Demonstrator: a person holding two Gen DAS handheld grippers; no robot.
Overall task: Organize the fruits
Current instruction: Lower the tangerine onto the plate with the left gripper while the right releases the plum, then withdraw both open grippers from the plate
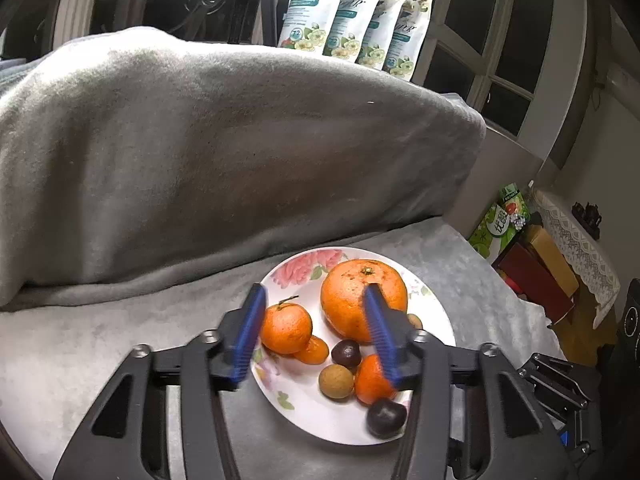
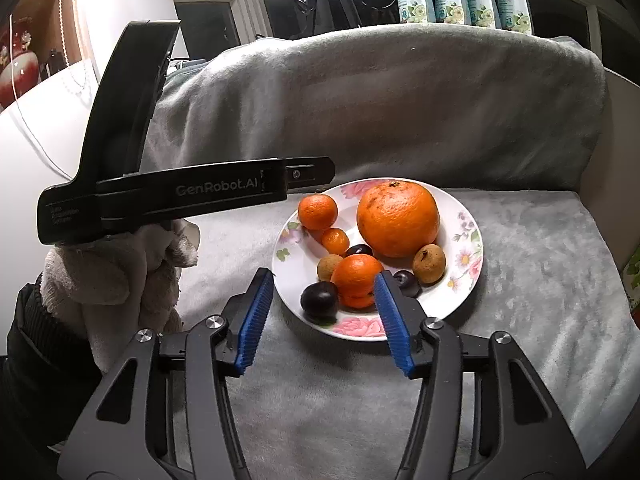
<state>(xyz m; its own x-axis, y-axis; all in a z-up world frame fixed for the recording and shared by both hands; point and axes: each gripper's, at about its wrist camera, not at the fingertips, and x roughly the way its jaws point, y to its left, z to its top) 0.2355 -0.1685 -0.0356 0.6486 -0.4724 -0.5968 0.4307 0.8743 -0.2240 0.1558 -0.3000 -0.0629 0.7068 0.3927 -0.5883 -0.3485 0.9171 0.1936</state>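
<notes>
A floral white plate on a grey blanket-covered seat holds a large orange, small mandarins, dark plums and brown longans. My left gripper is open above the plate, its blue fingers either side of a mandarin and the orange, holding nothing. My right gripper is open and empty at the plate's near edge. The left gripper's black body shows in the right wrist view.
A grey blanket covers the backrest behind the plate. Several refill pouches stand behind it by the window. Boxes and a lace-covered stand sit right of the seat. A gloved hand holds the left gripper.
</notes>
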